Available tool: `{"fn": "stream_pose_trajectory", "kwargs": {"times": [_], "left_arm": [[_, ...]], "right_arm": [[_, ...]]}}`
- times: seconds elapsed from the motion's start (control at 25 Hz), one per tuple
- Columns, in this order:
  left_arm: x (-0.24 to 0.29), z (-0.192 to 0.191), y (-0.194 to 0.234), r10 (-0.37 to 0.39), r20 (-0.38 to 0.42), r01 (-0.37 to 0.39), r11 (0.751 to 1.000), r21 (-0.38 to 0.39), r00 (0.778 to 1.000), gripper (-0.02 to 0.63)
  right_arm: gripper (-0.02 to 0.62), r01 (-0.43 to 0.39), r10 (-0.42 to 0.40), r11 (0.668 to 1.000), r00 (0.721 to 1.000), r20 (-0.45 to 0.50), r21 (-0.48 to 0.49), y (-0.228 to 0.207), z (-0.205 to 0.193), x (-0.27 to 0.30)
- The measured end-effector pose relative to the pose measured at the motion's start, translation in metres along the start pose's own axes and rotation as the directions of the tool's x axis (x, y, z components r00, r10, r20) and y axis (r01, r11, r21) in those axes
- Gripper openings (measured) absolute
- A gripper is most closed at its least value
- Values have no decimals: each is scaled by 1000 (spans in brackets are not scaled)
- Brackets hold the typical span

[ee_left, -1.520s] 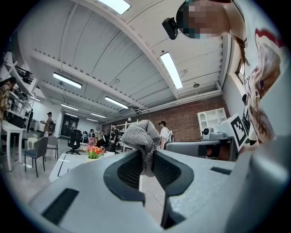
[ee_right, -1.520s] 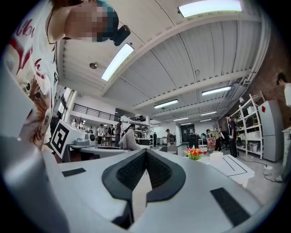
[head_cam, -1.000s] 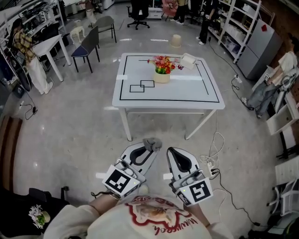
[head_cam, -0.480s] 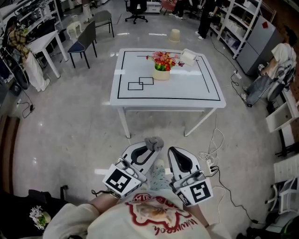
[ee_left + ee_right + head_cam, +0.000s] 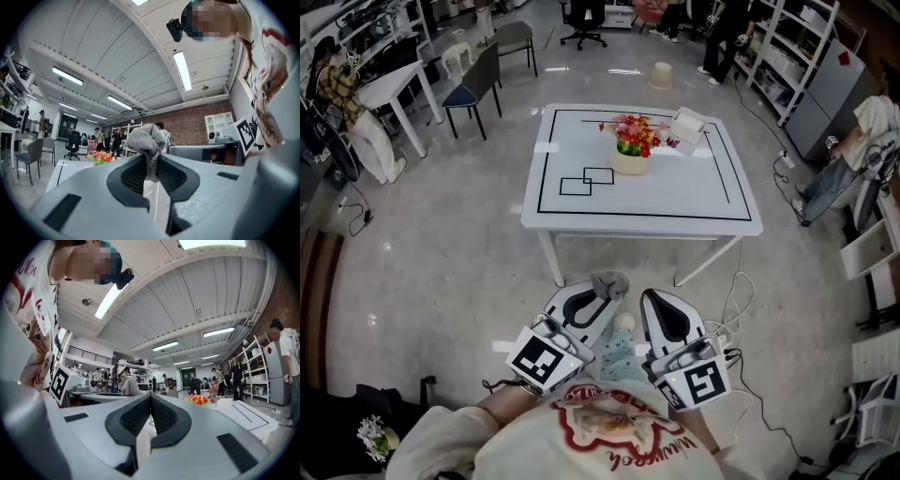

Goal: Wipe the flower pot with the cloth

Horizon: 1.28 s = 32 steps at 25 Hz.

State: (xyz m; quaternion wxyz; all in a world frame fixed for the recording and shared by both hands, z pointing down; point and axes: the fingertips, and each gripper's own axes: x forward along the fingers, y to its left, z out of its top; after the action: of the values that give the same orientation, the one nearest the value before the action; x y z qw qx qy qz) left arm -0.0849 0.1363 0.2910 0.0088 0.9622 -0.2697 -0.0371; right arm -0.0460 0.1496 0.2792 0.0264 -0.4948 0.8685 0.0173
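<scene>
Head view: the left gripper is holding the grey cloth. The flower pot is sitting on the table, well apart, so this looks like the approach. Left gripper view: the jaws are pinching the cloth. Right gripper view: the right gripper is resting shut and empty. Next, the cloth needs bringing against the pot's side.

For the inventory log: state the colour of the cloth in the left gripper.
Grey cloth, best seen in the left gripper view.
</scene>
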Motion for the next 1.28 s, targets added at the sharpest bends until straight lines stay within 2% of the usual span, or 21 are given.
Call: {"fn": "stream_pose_trajectory", "kwargs": {"times": [0.32, 0.44, 0.88, 1.0, 1.28], "left_arm": [[55, -11, 45, 30, -24, -30, 1000, -4, 999, 43], [78, -7, 63, 47, 5, -47, 999, 9, 999, 43], [164, -10, 129, 114, -35, -114, 993, 4, 993, 43], [188, -8, 143, 124, 1, -124, 992, 4, 992, 43], [234, -7, 169, 135, 16, -135, 991, 7, 991, 43]], "right_arm": [[-3, -47, 47, 999, 999, 5, -2, -56, -5, 51], [-3, -57, 57, 998, 998, 5, -5, -80, -7, 70], [-3, -119, 119, 993, 993, 2, 1, -170, -6, 139], [-3, -131, 131, 991, 991, 0, 0, -192, -8, 153], [-3, -152, 152, 988, 988, -2, -13, -236, -6, 183]]}}
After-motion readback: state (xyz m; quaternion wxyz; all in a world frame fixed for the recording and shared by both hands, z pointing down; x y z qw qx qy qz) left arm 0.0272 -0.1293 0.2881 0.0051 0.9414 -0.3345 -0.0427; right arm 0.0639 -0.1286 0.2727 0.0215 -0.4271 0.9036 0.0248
